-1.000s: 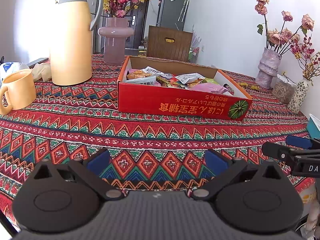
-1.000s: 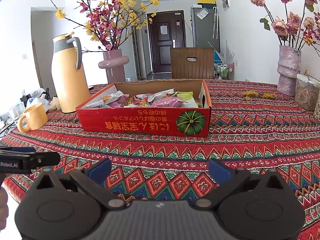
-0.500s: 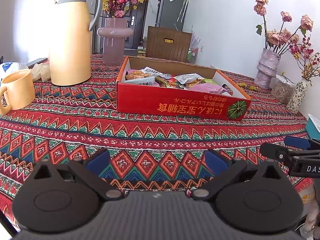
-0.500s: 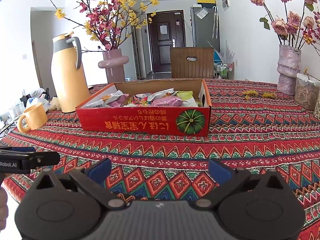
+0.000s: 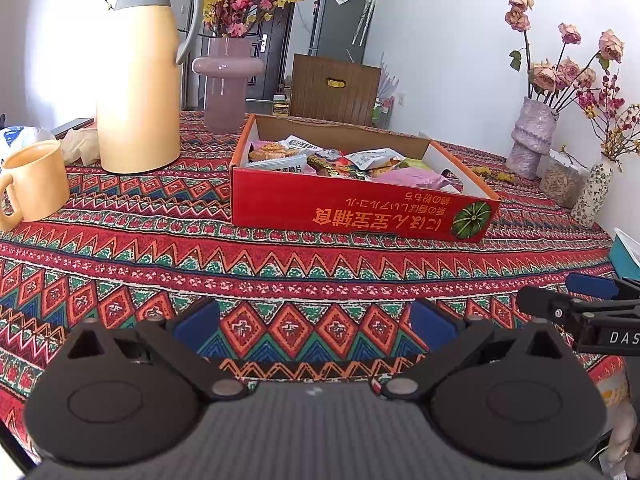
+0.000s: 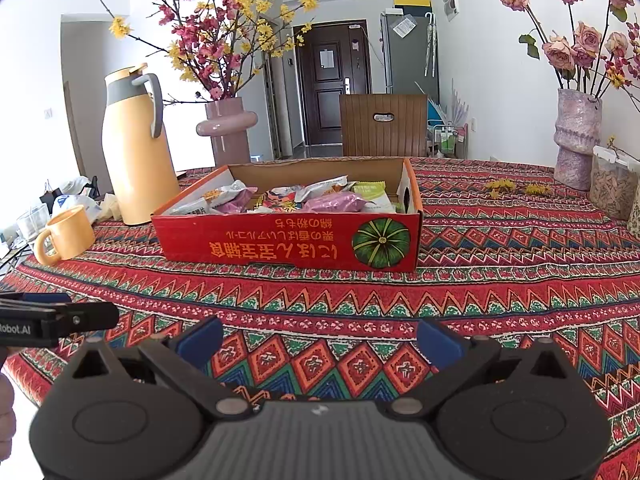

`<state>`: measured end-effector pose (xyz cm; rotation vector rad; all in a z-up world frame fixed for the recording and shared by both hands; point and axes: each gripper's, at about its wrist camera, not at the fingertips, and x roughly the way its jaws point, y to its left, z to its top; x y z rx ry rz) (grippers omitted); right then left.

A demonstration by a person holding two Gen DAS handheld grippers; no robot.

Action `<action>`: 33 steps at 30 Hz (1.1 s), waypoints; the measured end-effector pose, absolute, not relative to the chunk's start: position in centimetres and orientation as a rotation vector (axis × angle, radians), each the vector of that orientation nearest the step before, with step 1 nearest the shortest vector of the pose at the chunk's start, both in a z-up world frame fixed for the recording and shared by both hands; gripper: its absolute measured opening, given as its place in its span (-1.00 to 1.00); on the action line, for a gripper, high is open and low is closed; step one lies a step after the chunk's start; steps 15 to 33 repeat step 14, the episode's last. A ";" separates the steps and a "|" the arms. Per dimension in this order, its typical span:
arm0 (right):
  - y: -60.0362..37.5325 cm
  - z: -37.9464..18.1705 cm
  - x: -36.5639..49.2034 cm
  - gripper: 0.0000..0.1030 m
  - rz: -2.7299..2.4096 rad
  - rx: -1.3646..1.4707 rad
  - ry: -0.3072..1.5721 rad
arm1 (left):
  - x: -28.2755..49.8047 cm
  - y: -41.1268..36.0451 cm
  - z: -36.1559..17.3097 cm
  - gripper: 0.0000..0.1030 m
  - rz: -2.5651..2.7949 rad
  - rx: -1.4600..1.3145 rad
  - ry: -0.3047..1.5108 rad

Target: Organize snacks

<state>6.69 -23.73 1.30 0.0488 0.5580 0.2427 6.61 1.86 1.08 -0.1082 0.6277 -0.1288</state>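
A red cardboard box (image 5: 360,216) (image 6: 280,244) with a pumpkin picture sits mid-table on the patterned cloth. Several snack packets (image 5: 360,162) (image 6: 320,198) lie inside it, among them a pink one and a green one. My left gripper (image 5: 316,326) hovers open above the cloth near the front edge, well short of the box, with nothing between its blue pads. My right gripper (image 6: 320,340) is likewise open and empty, also back from the box. Each gripper shows at the edge of the other's view.
A tall yellow thermos (image 5: 138,76) (image 6: 136,148), a yellow mug (image 5: 36,184) (image 6: 68,232) and a pink vase of blossoms (image 5: 226,80) stand left of the box. Vases of dried roses (image 6: 576,140) and a jar (image 6: 612,192) stand at the right. A wooden chair (image 6: 384,124) is behind.
Both grippers stay open and almost still. The left wrist view has shifted very slightly, so the box sits a touch lower and further left in it.
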 end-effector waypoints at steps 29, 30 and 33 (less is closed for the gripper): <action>-23.8 1.3 6.6 1.00 0.242 0.049 0.561 | 6.5 1.9 1.0 1.00 -0.138 -0.111 0.616; -23.8 1.3 6.6 1.00 0.242 0.049 0.561 | 6.5 1.9 1.0 1.00 -0.138 -0.111 0.616; -23.8 1.3 6.6 1.00 0.242 0.049 0.561 | 6.5 1.9 1.0 1.00 -0.138 -0.111 0.616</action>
